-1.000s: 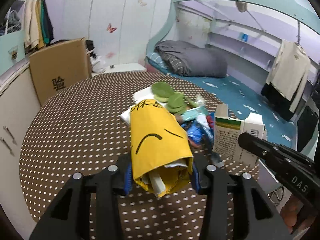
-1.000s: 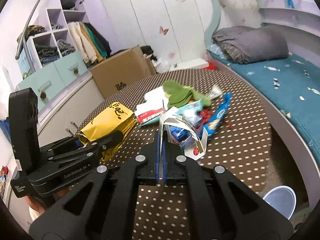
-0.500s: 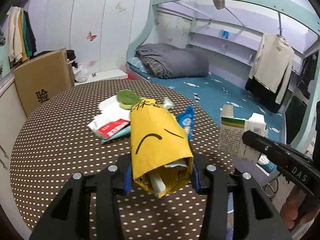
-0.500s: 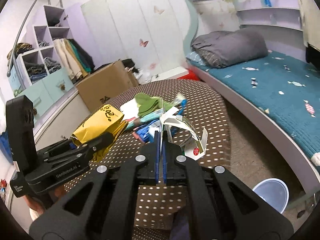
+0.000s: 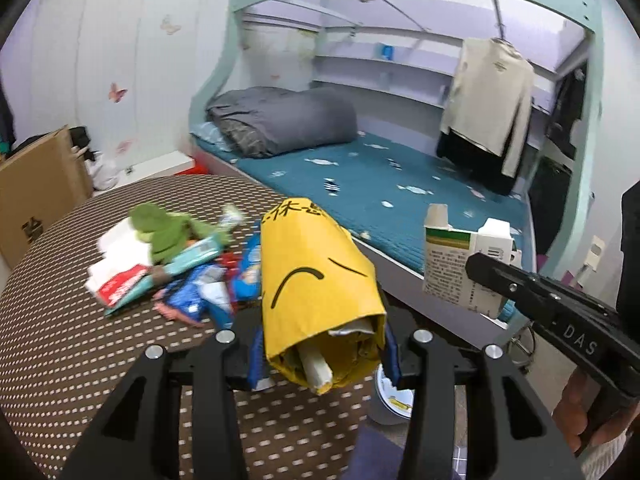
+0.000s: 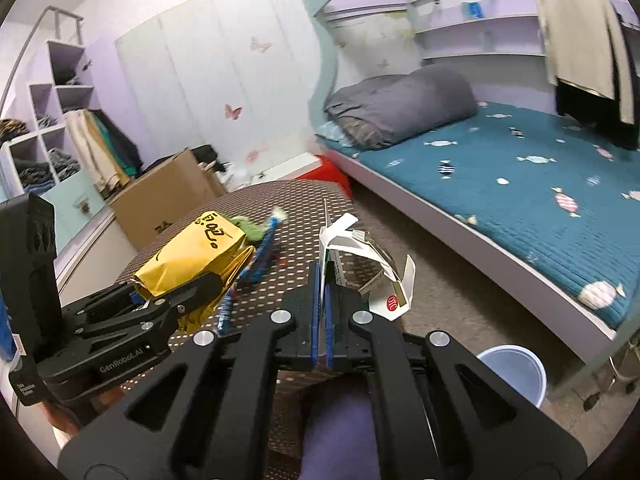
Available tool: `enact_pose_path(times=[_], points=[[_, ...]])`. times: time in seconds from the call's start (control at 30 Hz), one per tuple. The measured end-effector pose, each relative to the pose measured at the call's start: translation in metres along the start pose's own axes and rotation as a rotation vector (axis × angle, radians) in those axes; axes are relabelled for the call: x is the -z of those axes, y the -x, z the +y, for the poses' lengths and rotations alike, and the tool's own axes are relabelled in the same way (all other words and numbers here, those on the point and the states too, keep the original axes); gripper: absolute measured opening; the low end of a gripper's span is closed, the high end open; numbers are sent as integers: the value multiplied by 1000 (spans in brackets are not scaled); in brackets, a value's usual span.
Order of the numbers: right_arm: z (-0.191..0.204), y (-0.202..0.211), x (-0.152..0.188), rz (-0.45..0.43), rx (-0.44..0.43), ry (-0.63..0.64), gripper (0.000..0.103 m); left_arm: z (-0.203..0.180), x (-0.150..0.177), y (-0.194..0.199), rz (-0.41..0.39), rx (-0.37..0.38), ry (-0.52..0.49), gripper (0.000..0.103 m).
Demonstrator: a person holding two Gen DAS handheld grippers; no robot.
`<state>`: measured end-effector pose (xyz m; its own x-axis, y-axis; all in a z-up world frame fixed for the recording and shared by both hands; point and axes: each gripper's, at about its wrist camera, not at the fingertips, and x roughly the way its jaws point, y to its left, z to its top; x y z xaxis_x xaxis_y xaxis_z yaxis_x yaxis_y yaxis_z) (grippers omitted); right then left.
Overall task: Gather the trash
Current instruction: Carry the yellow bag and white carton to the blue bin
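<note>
A crumpled yellow paper bag [image 5: 316,288] with black lettering sits pinched between the blue-padded jaws of the left gripper [image 5: 322,356], its open mouth facing the camera with white and foil scraps stuffed inside. The right gripper [image 6: 322,312] has its jaws pressed together on a flattened white-and-green cardboard carton [image 6: 360,268], which sticks up beyond the fingertips. On the brown, white-dotted round table [image 5: 80,340], the remaining litter lies in a heap to the far left of the bag: blue snack wrappers [image 5: 208,296], a red-and-white packet [image 5: 120,284] and a green crumpled wrapper [image 5: 160,228]. The right wrist view alone shows a pale blue plastic bin [image 6: 512,372] on the floor at near right, between the table and the teal-sheeted bed [image 6: 520,184]; its contents cannot be made out. The left wrist view alone shows the carton's printed face [image 5: 460,268] and a person's hand [image 5: 580,408] gripping the right tool.
</note>
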<state>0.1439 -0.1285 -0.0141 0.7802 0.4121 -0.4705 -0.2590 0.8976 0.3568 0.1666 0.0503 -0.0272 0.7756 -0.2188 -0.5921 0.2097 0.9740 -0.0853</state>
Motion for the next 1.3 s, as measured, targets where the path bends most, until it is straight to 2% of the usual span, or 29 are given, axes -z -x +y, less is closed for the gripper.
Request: enact_pose_path(times=[0.53,1.1,1.17,1.2,1.23,1.3], points=[[-80,43,12,-51,188,-140,3,-103,-7,-48,73,160,-179,45],[-161,65,45,-17,362,-304,3,-201,20,-118,268,256,-323,45],[-171,66,50,-8,385,-330,3,-213,24,-127,294,254,-340,50],[-175,66,51,-5,391,-339,3,-218,25,-131,298,245,-350,54],[-178,67,53,0,402,-349,3,-222,26,-133,298,242,-352,63],[-185,69,56,2,425,-368,3,-226,26,-138,297,241,-340,67]])
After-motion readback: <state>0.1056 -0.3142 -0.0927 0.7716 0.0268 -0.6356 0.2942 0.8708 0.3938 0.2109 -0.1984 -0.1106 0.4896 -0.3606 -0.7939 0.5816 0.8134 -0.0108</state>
